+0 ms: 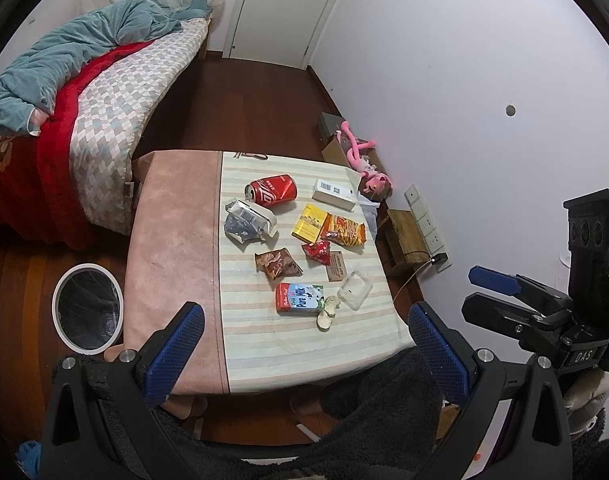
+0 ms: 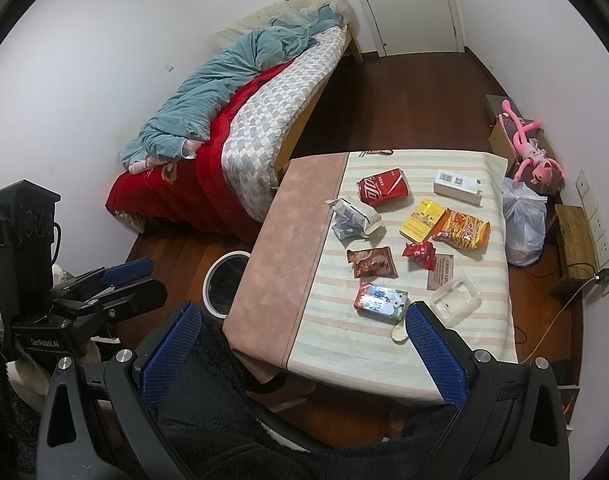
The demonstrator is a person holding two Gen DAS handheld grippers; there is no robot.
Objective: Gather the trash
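Trash lies on a small cloth-covered table: a red cola can on its side, a crumpled grey wrapper, a yellow box, an orange snack bag, a brown wrapper, a small red wrapper, a milk carton and a clear plastic tray. A white-rimmed bin with a black liner stands on the floor left of the table. My left gripper is open and empty above the table's near edge. My right gripper is open and empty too; the milk carton lies just beyond it.
A white box and a brown card also lie on the table. A bed stands at the left, a closed door at the back. A pink plush toy, a wooden stool and a white plastic bag sit by the right wall.
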